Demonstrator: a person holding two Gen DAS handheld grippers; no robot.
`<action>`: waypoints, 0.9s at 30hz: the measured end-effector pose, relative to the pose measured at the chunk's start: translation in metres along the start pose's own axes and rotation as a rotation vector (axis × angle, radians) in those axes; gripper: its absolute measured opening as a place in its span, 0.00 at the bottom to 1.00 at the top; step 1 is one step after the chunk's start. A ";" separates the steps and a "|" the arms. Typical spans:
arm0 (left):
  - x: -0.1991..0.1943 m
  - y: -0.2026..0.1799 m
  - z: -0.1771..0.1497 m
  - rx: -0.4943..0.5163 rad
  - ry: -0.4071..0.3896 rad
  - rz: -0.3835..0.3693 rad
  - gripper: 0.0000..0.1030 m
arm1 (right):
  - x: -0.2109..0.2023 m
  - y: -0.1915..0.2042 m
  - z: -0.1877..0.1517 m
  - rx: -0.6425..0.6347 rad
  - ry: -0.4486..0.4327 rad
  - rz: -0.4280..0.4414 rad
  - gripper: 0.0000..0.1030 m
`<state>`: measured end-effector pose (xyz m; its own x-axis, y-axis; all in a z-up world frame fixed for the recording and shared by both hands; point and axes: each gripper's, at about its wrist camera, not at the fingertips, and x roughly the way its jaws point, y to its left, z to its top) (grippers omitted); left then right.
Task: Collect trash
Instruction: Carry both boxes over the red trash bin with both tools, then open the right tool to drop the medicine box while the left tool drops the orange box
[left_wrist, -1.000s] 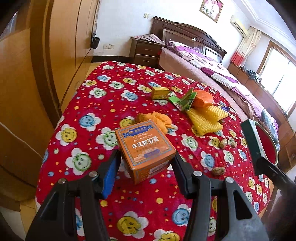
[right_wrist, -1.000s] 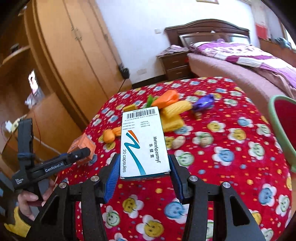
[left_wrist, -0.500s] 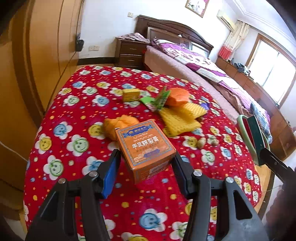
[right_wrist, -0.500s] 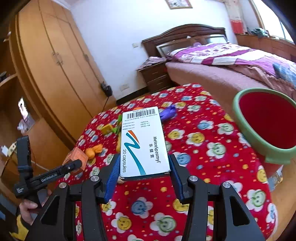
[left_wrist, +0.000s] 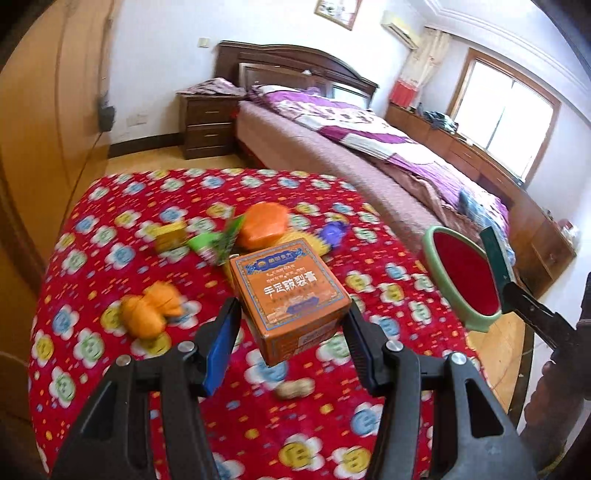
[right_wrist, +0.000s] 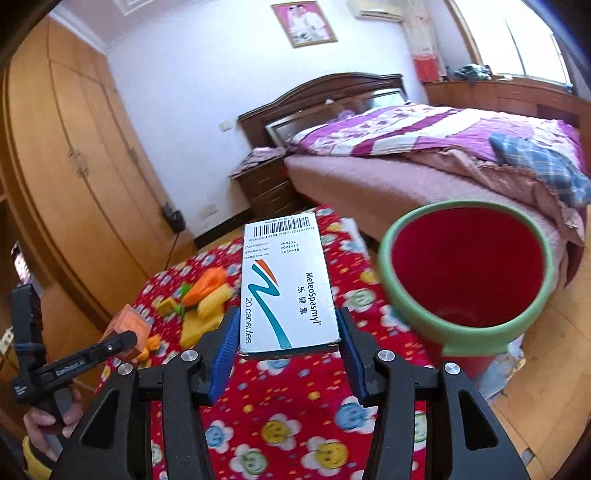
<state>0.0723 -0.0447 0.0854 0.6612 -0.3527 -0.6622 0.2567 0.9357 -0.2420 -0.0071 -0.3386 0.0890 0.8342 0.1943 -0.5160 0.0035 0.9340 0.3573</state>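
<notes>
My left gripper (left_wrist: 291, 328) is shut on an orange carton (left_wrist: 290, 295) and holds it above the red flowered table (left_wrist: 110, 369). My right gripper (right_wrist: 288, 332) is shut on a white medicine box (right_wrist: 286, 284), held above the table's right edge beside a red bin with a green rim (right_wrist: 465, 273). The bin also shows in the left wrist view (left_wrist: 461, 277), past the table's right edge. The left gripper with its carton (right_wrist: 127, 325) shows at the left of the right wrist view.
Several wrappers lie on the table: an orange packet (left_wrist: 262, 225), a green packet (left_wrist: 218, 243), a small yellow box (left_wrist: 170, 236), an orange crumple (left_wrist: 149, 314), a peanut (left_wrist: 295, 389). A bed (left_wrist: 369, 147) stands behind, wardrobes (right_wrist: 74, 184) at left.
Both grippers have swung right toward the bin with their boxes held. The bin now looms larger in both views.
</notes>
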 end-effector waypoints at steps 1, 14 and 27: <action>0.001 -0.006 0.002 0.009 -0.001 -0.006 0.55 | -0.002 -0.005 0.002 0.008 -0.006 -0.009 0.51; 0.036 -0.119 0.033 0.213 -0.012 -0.112 0.55 | -0.018 -0.070 0.024 0.081 -0.066 -0.095 0.51; 0.116 -0.218 0.040 0.317 0.072 -0.202 0.55 | -0.004 -0.150 0.027 0.142 -0.032 -0.228 0.51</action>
<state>0.1211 -0.2902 0.0897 0.5269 -0.5175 -0.6742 0.5897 0.7939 -0.1484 0.0037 -0.4875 0.0584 0.8202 -0.0276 -0.5714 0.2684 0.9006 0.3417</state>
